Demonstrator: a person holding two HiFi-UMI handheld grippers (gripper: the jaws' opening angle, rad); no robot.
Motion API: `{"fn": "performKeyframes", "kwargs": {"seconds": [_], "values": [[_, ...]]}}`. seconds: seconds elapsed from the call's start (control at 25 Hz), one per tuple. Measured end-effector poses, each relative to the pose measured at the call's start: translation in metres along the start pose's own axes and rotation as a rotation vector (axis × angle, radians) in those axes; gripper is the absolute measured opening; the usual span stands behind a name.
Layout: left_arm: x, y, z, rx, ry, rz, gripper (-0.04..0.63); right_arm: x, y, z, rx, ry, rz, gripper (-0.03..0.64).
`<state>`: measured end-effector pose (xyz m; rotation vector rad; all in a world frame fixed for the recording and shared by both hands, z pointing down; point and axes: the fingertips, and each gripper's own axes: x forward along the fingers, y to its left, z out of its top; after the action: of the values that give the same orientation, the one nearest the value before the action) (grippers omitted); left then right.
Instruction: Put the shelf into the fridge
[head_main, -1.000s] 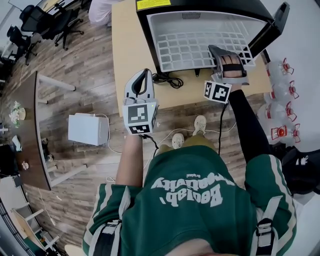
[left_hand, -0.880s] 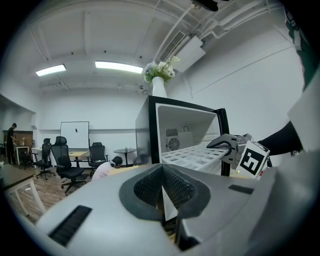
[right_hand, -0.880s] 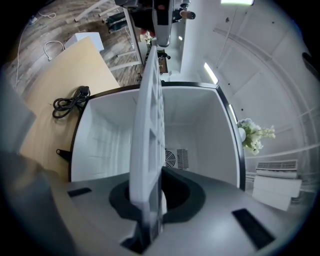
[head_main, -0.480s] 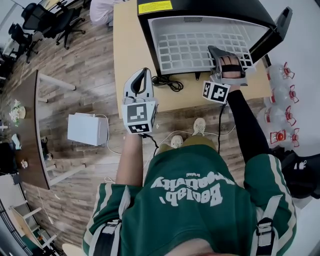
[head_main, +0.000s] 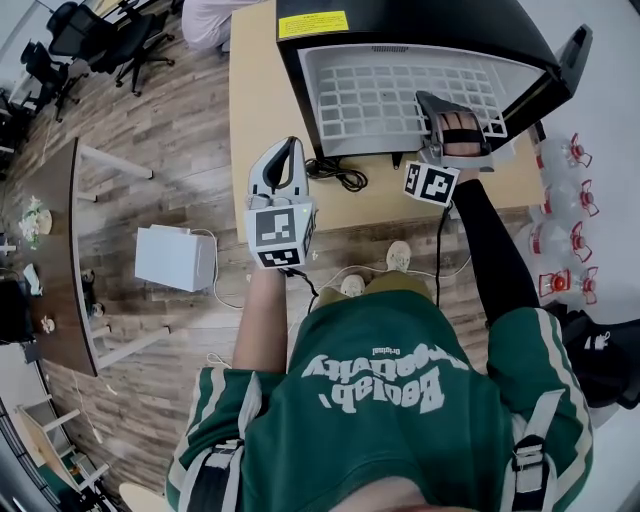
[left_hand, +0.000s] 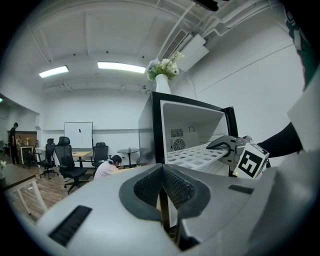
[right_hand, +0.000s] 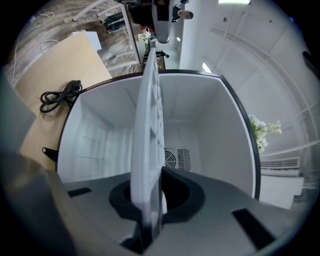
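Light wooden counter (head_main: 262, 110), open fridge (head_main: 420, 22) sitting on it. Right tool (head_main: 440, 110) is clamped on the near edge of the shelf (head_main: 390, 95), which lies flat, mostly inside, straight ahead. Left tool (head_main: 283, 150) is pinched together, empty, further off.

An open office — black swivel chairs (left_hand: 66, 157), a whiteboard (left_hand: 78, 134), a desk (head_main: 62, 240), strip lights (left_hand: 120, 66) overhead.

White grid shelf (head_main: 400, 95) lies level, mostly inside the open black fridge (head_main: 430, 22), front edge at the opening
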<state>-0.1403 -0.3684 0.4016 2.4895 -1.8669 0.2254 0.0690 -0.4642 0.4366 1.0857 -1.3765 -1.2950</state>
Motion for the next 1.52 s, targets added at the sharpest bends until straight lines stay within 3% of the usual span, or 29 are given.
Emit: {"fn": "performKeyframes", "kwargs": {"seconds": [1.52], "values": [[0.037,0.016,0.001,-0.026,0.016,0.065,0.000,0.058,-0.003,-0.004,-0.024,-0.026,-0.015,0.031]]}}
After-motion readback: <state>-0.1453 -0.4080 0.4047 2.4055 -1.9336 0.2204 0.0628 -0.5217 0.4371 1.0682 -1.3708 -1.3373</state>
